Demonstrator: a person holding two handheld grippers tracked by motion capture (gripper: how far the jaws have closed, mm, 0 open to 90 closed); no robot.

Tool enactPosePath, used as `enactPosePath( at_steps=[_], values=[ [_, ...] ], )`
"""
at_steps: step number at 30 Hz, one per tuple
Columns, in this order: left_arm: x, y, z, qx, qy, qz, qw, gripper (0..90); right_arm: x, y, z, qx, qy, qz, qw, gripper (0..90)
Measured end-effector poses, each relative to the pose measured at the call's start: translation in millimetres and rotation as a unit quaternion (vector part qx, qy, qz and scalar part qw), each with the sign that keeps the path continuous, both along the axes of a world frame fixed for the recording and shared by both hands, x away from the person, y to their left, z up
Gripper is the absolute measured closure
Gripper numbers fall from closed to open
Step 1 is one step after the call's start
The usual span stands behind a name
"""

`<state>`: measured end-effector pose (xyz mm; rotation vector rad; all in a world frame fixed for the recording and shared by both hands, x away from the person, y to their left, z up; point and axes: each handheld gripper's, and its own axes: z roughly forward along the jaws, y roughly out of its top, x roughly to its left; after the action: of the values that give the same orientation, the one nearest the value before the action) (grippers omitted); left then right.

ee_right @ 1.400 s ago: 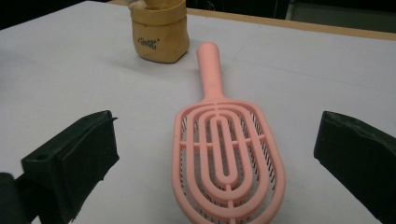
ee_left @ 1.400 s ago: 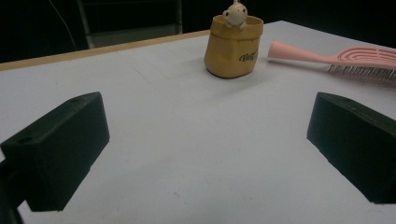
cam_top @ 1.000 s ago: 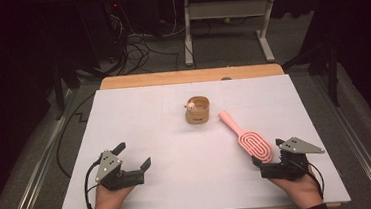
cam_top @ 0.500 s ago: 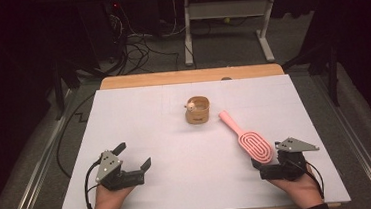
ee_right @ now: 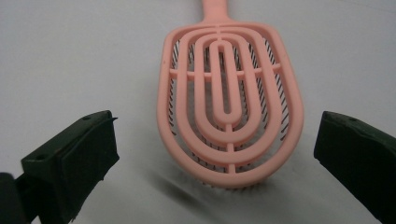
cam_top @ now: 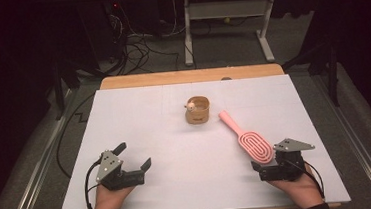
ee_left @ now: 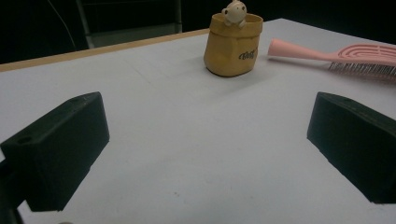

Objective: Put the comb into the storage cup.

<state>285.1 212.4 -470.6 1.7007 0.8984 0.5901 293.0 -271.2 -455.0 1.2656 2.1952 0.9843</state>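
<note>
Two grippers sat low on the table, both w/ jaws spread wide & nothing between them. Right gripper (cam_top: 267, 164), at approx 4 o'clock on the sheet, pointed toward 12, w/ the pink brush (cam_top: 250, 141) straight ahead: in the right gripper view the brush's oval head (ee_right: 230, 109) lay centred betw. the two black jaws, not touched by either, bristles down on the sheet, handle running away toward 11. Judging by that line-up, the jaws were spread to straddle the head's width, prob. ahead of a pinch on its sides.

Left gripper (cam_top: 134, 159), at approx 8 o'clock, rested w/ the hand under it, aimed toward 1–2 o'clock. Its view looked across bare sheet to the tan pouch-shaped cup (ee_left: 232, 45) w/ a small bear figure (ee_left: 234, 12) peeking over the rim; the brush handle lay just beside the cup, apart from it. That hand looked parked, well apart from both items, prob. waiting.

Cup (cam_top: 197, 110) stood upright near 12 o'clock of the sheet's middle, brush handle tip near it at its 3–4 o'clock.

Surface: white sheet (cam_top: 139, 118) over a wood tabletop (cam_top: 191, 76) w/ the wood edge showing at the far side. Room beyond was dark; cables (cam_top: 134, 48) lay on the floor & a white metal stand (cam_top: 225, 31) stood at 12.
</note>
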Motion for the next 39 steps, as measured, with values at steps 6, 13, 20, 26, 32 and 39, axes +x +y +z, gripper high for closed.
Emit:
enactPosePath(
  at_steps=[6, 13, 20, 26, 32, 39],
  values=[
    [-0.1, -0.4, -0.1, -0.001, 0.001, -0.002, 1.0000, 0.0, 0.7, 0.6, -2.2, -0.007, 0.010, 0.001, 0.9999, 0.0],
    [1.2, -1.9, -1.5, 0.006, 0.006, -0.004, 1.0000, 0.0, 4.3, 0.7, -7.3, -0.022, 0.017, -0.001, 0.9996, 0.0],
    [0.4, -3.4, -2.1, 0.005, 0.003, -0.015, 0.9999, 0.0, 8.6, 6.5, -8.8, -0.034, 0.024, -0.011, 0.9991, 0.0],
    [0.7, -4.9, -1.6, 0.005, -0.002, -0.033, 0.9994, 0.0, 19.8, 8.9, -2.8, -0.045, 0.047, -0.011, 0.9978, 0.0],
    [0.7, -2.4, -0.2, -0.008, -0.003, -0.030, 0.9995, 0.0, 34.7, 11.2, 7.0, -0.051, 0.071, 0.001, 0.9962, 0.0],
    [1.2, -4.8, -1.2, -0.005, 0.001, -0.030, 0.9995, 0.0, 49.2, 18.6, 12.9, -0.047, 0.093, 0.016, 0.9944, 0.0]
  ],
)
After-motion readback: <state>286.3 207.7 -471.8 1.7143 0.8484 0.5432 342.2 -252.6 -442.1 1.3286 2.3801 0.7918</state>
